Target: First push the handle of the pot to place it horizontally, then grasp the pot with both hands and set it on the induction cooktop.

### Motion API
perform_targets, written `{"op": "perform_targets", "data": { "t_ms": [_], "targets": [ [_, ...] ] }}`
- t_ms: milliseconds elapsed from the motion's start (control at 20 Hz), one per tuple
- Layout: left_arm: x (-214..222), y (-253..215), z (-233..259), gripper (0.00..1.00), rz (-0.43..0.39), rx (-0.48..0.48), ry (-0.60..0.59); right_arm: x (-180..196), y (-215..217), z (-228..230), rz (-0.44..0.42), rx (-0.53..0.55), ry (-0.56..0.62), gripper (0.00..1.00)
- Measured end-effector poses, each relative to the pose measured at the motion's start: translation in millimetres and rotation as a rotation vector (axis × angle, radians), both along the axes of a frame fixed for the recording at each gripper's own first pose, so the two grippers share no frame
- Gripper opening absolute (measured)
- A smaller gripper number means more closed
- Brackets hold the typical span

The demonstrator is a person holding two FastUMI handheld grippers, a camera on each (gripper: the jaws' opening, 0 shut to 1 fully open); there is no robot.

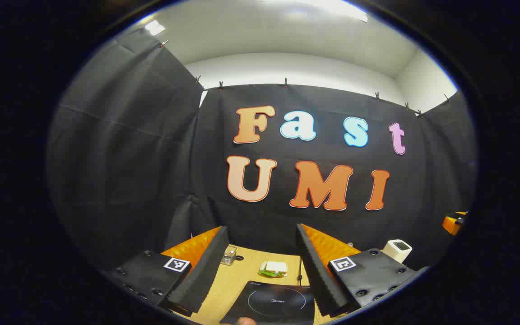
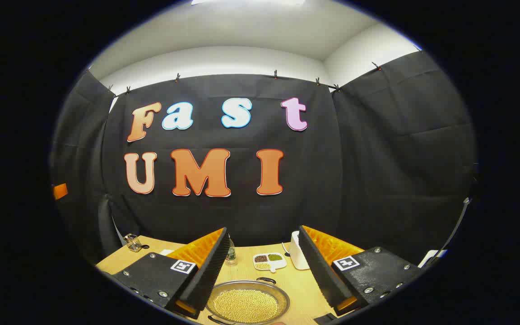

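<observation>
Each tool (image 1: pixel 260 266) (image 2: pixel 262 266) has black screw-studded blocks bearing square coded tags (ridged inner faces).

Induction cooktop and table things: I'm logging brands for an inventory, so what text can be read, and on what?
Induction cooktop: small print inside the ring and at its top corner, too small to read.
White device: dark top panel, nothing legible.
Square marker: a coded pattern, no words.
Nothing here can be quoted.
</observation>
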State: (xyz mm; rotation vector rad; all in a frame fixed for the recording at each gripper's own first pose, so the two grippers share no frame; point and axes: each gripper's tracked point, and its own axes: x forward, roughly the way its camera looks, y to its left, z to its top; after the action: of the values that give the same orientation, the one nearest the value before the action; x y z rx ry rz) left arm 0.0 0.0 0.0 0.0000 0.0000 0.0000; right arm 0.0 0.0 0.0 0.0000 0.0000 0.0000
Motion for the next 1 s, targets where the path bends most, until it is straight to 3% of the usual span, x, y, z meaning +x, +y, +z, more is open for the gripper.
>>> {"op": "perform_targets", "data": {
  "t_ms": [600,1000],
  "targets": [
    [-6.5,0.0,9.9,0.97,-0.007,0.040,-0.033,-3.9,-21.2,-2.8,-0.037,-0.007,0.021,0.95],
    [-8.2,23.7,12.6,0.97,0.034,0.036,-0.038,-7.9,-25.3,6.1,-0.038,-0.023,0.020,0.95]
  ]
}}
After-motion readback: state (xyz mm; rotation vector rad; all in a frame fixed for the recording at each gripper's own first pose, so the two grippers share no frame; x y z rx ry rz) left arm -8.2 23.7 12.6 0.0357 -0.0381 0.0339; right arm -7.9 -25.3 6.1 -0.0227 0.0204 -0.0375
